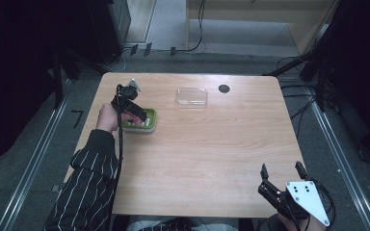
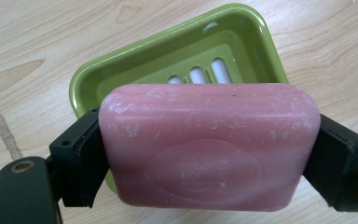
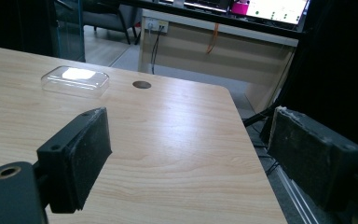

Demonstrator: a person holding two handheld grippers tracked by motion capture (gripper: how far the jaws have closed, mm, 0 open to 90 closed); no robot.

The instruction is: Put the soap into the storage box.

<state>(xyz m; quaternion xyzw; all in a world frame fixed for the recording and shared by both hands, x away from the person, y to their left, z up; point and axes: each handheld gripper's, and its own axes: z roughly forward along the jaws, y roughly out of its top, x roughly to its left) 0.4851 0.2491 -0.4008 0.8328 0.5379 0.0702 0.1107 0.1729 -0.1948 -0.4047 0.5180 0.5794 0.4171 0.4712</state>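
Nearest us, our right gripper [image 1: 280,173] idles at the table's [image 1: 212,159] near right corner, jaws wide apart, nothing between them. Farther off, our left gripper [image 1: 136,114] is clamped across the ends of the pink soap bar [image 2: 209,147], held just above the green soap dish [image 2: 168,60]. We judge it best lowered level, centred over the slots, before release. Beyond lies the clear lid [image 1: 191,96].
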